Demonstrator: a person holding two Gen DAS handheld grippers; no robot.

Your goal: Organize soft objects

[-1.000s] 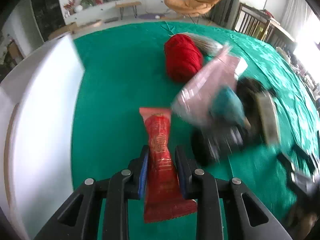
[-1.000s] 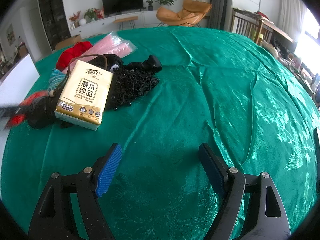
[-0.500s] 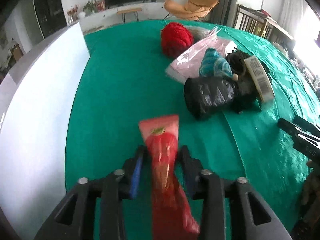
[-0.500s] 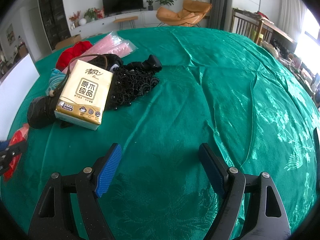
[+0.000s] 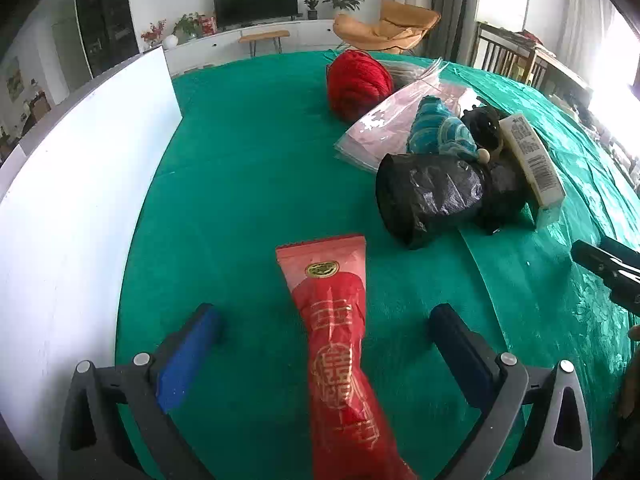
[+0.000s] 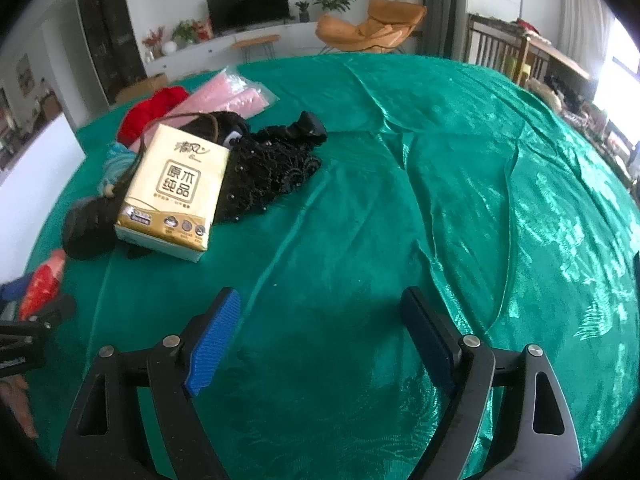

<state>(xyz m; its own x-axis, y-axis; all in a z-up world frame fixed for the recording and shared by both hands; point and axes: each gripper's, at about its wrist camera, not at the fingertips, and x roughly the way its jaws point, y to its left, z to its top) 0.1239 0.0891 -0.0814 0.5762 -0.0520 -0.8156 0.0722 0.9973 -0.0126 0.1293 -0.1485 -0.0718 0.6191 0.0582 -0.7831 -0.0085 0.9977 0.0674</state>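
Left gripper (image 5: pixel 324 328) jaws opening, red packet (image 5: pixel 340 344) loose between them on counter (image 5: pixel 248 168). Right gripper (image 6: pixel 322 312) jaws opening, empty. Risk: dragging packet on retreat, snagging green cloth.

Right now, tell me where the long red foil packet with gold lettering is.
In the left wrist view the long red foil packet lies on the green tablecloth between the opening left tool, touching neither pad, with the black bag roll beyond it.

Both wrist views tilt down, near; share tissue pack (image 6: pixel 172 188).
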